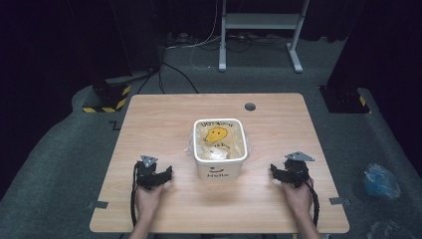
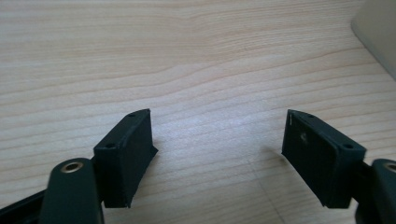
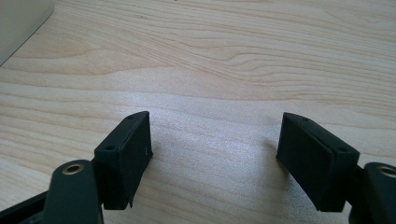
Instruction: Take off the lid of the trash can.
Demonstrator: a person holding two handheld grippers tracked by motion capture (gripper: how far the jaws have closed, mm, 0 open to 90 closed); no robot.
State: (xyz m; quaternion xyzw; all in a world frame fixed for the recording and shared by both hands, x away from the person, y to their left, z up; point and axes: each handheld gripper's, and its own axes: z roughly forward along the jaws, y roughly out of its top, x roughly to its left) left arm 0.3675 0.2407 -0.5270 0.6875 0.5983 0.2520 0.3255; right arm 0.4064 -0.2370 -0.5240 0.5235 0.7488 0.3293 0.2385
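We see a wooden table with a white tub between our two claws, apart from both. It seems lined with a yellow-printed bag. Left claw and right claw rest open, holding nothing.

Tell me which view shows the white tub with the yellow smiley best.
The high view: the white tub sits whole mid-table, with its rim, the "Hello" lettering on its front and the yellow-faced bag inside. The left gripper view catches a pale corner of it at the upper right edge; the right gripper view shows a corner at the upper left.
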